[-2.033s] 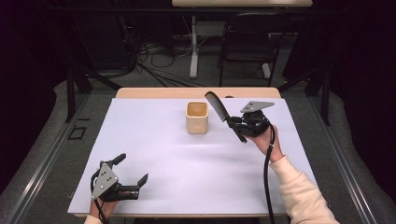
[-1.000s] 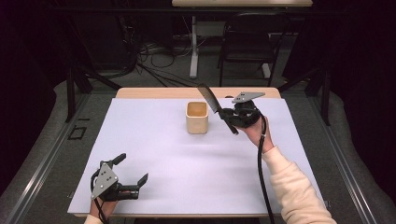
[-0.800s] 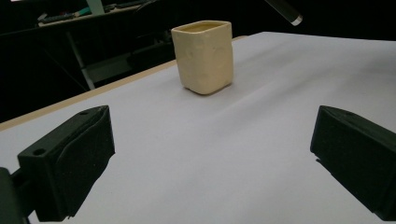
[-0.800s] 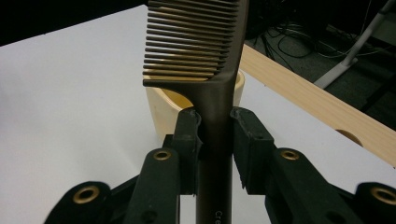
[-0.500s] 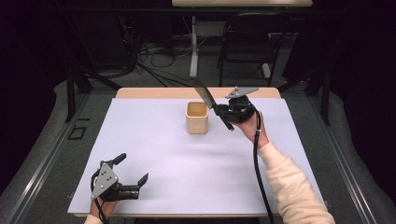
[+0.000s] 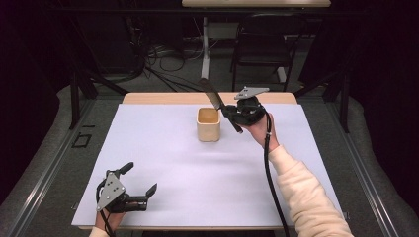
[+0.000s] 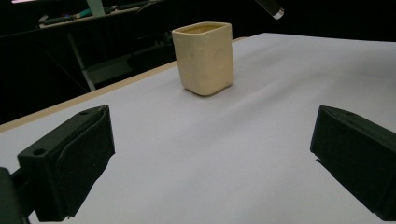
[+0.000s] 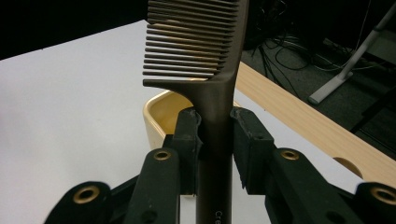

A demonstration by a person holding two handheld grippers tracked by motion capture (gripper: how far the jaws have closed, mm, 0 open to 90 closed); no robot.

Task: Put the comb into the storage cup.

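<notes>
Two grippers are working: our right gripper [image 6: 232, 114], fingers clamping the comb [image 8: 212, 70], is drifting closer to the cup [image 6: 208, 124], now just beside its rim, so dropping it in looks near. Left gripper [image 6: 141, 190] is resting well short of the cup, fingers spread.

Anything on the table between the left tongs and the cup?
No. In the left gripper view and the high view, bare white sheet runs from the open left tongs to the cream cup. The right tongs hold the comb beyond it.
</notes>
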